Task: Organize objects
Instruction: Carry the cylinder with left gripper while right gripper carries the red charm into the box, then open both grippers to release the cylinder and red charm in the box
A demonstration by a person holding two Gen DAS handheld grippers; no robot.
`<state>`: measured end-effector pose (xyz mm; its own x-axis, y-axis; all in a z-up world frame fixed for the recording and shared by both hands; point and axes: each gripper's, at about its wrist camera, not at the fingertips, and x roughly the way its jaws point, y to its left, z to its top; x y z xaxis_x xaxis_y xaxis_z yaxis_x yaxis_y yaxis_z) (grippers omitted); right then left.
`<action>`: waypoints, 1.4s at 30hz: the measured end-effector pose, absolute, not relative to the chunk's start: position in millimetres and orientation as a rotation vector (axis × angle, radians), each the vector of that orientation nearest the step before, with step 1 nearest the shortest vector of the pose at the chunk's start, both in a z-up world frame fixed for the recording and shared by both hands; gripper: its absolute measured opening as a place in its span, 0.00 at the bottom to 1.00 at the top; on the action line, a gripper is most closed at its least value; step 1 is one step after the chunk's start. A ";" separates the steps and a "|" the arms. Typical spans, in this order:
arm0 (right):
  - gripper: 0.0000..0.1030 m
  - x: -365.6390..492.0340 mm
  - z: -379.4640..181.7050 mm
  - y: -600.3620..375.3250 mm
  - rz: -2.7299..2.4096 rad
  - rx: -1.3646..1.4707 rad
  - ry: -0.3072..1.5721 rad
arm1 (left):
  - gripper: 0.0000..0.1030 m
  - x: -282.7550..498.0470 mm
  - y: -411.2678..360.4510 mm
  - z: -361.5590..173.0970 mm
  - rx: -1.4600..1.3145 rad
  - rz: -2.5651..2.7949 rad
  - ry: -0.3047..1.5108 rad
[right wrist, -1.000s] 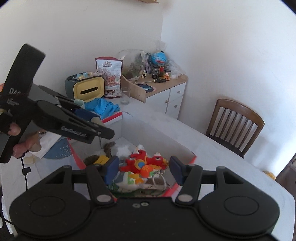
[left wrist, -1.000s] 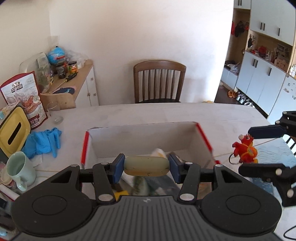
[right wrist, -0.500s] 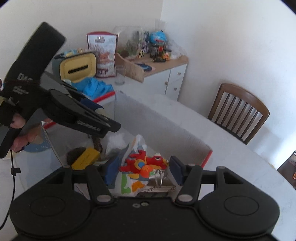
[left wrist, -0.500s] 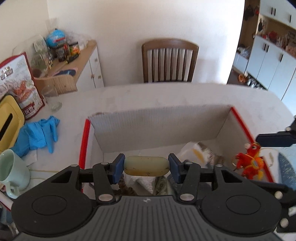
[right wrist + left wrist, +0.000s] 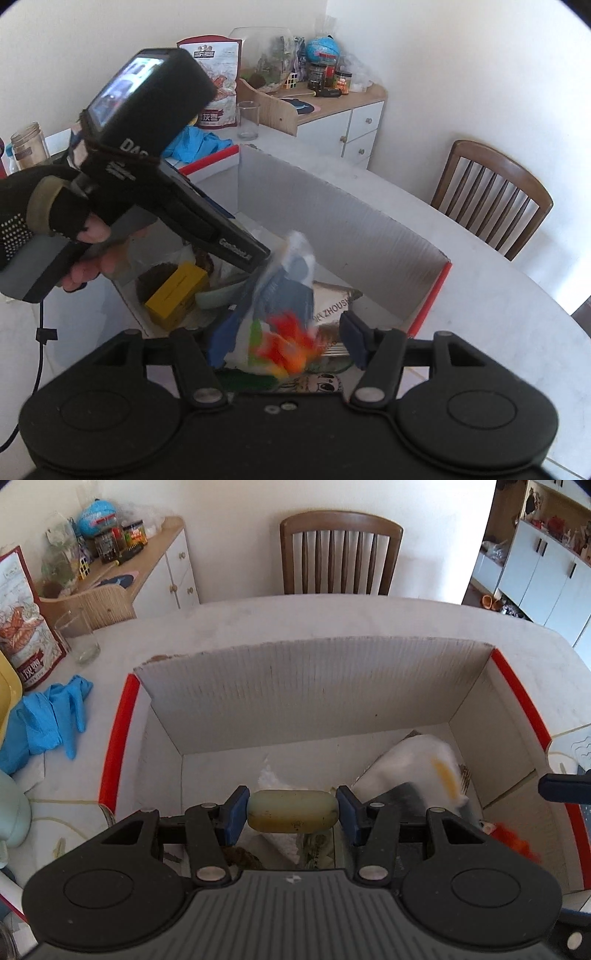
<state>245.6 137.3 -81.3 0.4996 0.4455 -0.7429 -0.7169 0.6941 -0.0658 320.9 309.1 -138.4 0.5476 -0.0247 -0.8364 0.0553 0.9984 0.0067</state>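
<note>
My left gripper is shut on a pale yellow-green capsule-shaped bar, held crosswise just above the inside of the cardboard box with red-edged flaps. My right gripper hangs over the same box, and its jaws are opening. A red and orange toy shows as a blur between them, clear of the right pad. In the left wrist view the toy is a red smear at the box's right side, below a dark blue finger of the right gripper.
The box holds a yellow block, a white bag, a silver packet and other items. A gloved hand holds the left tool. Blue gloves, a glass and a snack bag lie left; a chair stands behind.
Both grippers have sunk toward the box, tilting further down. The right jaws have widened, and the red toy, sharp and gripped before, is now a blur between them. The left grip is unchanged.
</note>
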 end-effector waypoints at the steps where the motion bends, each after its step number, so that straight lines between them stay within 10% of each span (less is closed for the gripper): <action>1: 0.61 245.0 -81.2 137.2 0.726 -0.392 0.766 | 0.49 320.8 309.6 -139.0 0.030 -0.046 0.992; 42: 0.84 189.7 -3.4 81.4 0.694 -0.111 0.601 | 0.85 169.9 294.2 -26.0 -0.083 0.001 0.574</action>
<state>189.8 81.4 -3.4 0.6078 0.5686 -0.5543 -0.6306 0.7699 0.0983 169.9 294.2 -26.0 0.8400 -0.0226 -0.5421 -0.0239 0.9966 -0.0786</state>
